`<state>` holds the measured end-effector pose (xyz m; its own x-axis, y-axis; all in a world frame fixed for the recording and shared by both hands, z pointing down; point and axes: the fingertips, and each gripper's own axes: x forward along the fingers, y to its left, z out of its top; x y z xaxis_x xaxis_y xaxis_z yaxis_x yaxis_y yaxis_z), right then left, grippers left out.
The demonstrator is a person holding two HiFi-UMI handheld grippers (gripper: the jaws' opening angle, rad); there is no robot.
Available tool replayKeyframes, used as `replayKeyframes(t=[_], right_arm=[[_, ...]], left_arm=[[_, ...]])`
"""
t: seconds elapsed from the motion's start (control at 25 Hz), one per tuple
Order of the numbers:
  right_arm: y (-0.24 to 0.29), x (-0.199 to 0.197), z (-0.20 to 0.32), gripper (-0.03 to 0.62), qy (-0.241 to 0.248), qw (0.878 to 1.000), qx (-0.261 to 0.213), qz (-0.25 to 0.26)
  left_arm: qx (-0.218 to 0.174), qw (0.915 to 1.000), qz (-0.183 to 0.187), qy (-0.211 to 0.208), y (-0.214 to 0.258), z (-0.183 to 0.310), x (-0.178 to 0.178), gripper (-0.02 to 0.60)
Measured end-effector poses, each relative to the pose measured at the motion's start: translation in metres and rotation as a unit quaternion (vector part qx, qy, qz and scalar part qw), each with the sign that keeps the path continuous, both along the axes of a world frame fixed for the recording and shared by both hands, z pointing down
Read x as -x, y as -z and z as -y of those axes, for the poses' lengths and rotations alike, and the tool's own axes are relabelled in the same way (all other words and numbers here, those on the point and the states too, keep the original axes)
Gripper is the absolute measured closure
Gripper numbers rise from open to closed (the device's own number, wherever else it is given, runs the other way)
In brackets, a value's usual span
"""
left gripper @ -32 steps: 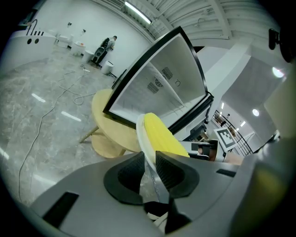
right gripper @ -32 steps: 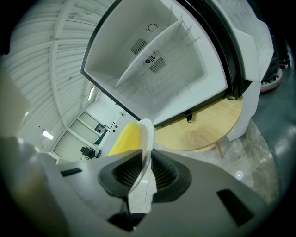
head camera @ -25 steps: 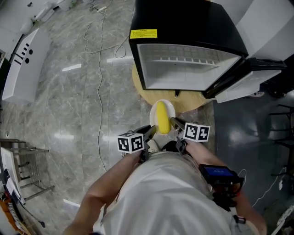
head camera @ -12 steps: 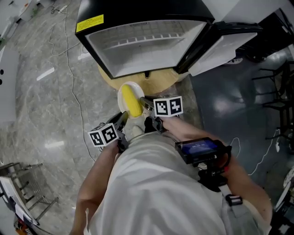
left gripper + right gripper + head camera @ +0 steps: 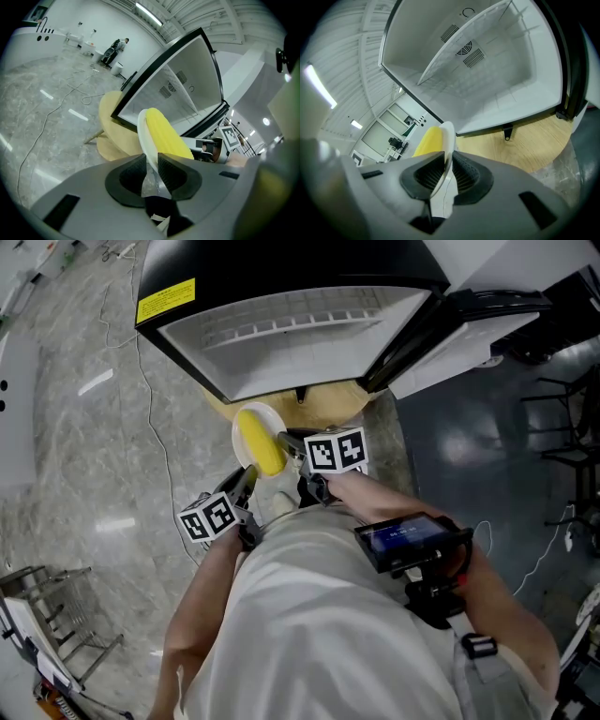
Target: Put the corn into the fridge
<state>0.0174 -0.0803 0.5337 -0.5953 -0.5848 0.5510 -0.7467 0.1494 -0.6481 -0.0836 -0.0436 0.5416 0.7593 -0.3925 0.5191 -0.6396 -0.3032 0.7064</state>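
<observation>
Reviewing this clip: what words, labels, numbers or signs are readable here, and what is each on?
Nothing reads out clearly.
Yellow label on the fridge, on its black top: dark print, too small to read.
Blue screen on the device at the person's right arm: blurred, unreadable.
Marker cubes: black-and-white square patterns, no words.
Round mark on the fridge's inner wall: a symbol, no letters.

Fridge (image 5: 281, 334): top and rear cut off by the head view's upper edge.
Round table (image 5: 333, 399): mostly hidden beneath fridge.
Plate (image 5: 255, 410): middle hidden under corn (image 5: 260, 442).
Corn, right gripper view: largely hidden behind plate rim.
</observation>
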Motion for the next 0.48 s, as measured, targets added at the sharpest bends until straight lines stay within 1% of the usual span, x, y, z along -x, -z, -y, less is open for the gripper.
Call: replayKeyframes(t=[0.24, 0.48], right_arm=[[-0.003, -0.006, 0.015, 0.54, 0.017, 1.0, 0.0, -0.005], [-0.007, -0.017, 0.029, 0.54, 0.039, 0.999, -0.001, -0.012]], left_arm=[[0.004, 0.9999, 0.006, 0.008, -0.005, 0.013, -0.007, 0.502], [0.012, 0.9998, 0.002, 0.015, -0.008, 0.022, -0.022, 0.502]])
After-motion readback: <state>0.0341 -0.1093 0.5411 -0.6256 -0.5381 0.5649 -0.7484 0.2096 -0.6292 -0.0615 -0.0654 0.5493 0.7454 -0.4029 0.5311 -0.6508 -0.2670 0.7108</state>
